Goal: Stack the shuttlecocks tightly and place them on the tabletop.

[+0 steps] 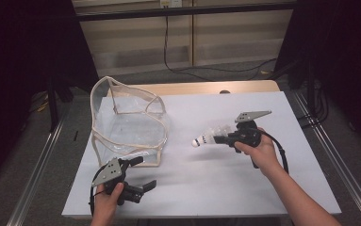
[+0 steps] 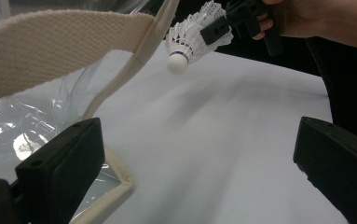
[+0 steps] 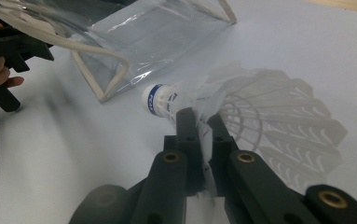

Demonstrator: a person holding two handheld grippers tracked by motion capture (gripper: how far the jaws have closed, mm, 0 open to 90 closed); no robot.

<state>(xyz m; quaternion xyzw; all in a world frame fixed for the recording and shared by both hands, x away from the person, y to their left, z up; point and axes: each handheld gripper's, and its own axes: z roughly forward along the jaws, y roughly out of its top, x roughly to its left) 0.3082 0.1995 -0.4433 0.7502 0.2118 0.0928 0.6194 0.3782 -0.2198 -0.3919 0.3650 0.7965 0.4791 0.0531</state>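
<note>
Two grippers are mine, one in each hand, and I start with the nearer. My left gripper [image 1: 138,181] sits low at about seven o'clock on the tabletop [image 1: 244,188], jaws spread wide and holding nothing; in the left gripper view they stand far apart with bare white surface between them. Just beyond them, at about ten o'clock, is the clear plastic tote bag [image 1: 128,125], upright and gaping, its cream webbing trim [image 2: 59,44] running round the edges and handles. One upper jaw lies right beside the bag's near bottom corner, whether touching I cannot tell.

Farther across, at about three o'clock, my right gripper [image 1: 219,139] has its jaws closed thin on the shuttlecock [image 1: 206,139], pinching the feather skirt [image 3: 241,107] sideways while the white cork [image 3: 160,100] with its blue band points toward the bag. It hangs clear above the tabletop.

I judge the shuttlecock almost weightless but fragile: the feathers will crush or split under a hard squeeze, so a light pinch close to the cork, where the skirt is stiffest, suits it. The bag looks soft, slippery film; the webbing is the sound place to take hold.

My right forearm reaches in from five o'clock, wrist level, hand [image 1: 260,150] wrapped round the grip. My left hand [image 1: 107,200] is drawn back near the table's edge.
</note>
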